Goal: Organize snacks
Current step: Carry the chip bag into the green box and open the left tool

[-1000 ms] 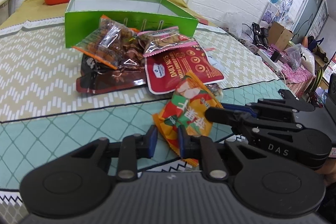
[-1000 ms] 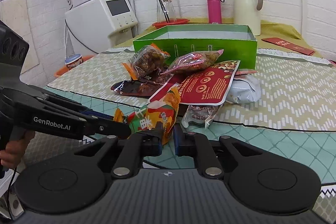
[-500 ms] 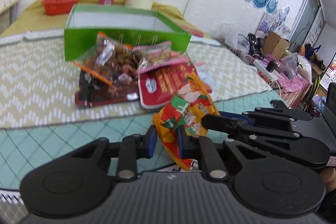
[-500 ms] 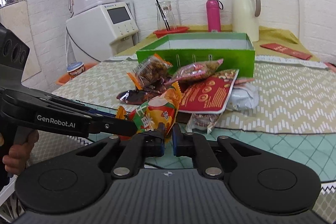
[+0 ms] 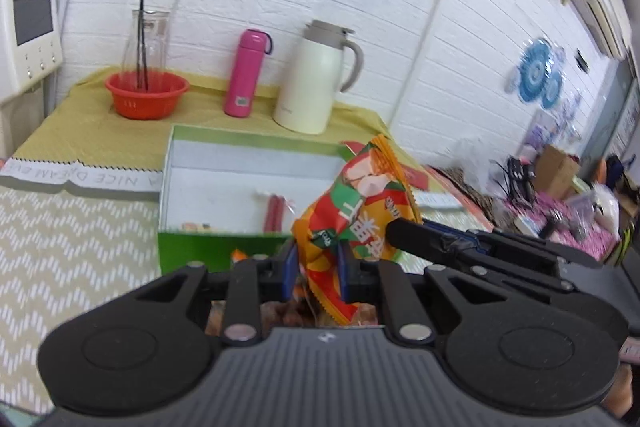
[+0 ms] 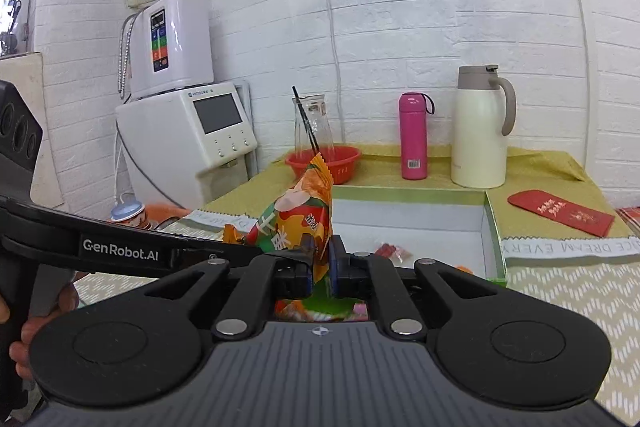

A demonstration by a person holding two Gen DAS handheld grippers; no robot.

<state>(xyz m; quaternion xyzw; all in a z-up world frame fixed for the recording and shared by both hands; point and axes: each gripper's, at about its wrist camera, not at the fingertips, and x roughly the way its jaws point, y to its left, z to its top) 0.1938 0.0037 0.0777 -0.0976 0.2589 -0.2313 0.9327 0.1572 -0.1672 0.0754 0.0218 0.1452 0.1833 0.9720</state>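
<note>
Both grippers hold one orange and green snack packet (image 5: 356, 211), raised above the table. My left gripper (image 5: 316, 265) is shut on its lower left part. My right gripper (image 6: 320, 263) is shut on its other edge, and the packet (image 6: 298, 215) stands upright between them. The right gripper's fingers (image 5: 432, 241) reach in from the right in the left wrist view. Just beyond is the green box (image 5: 188, 251) with a white inside (image 6: 492, 227), holding a few small red snacks (image 5: 274, 213). The snack pile below is mostly hidden behind the grippers.
A red basin with a glass jug (image 5: 146, 95), a pink bottle (image 5: 245, 73) and a cream thermos jug (image 5: 316, 83) stand behind the box. A red envelope (image 6: 560, 213) lies to the box's right. A white appliance (image 6: 188, 135) stands at the left.
Both grippers have lifted the orange packet off the table and carried it up and forward, toward the green box. The snack pile has dropped out of sight below.
</note>
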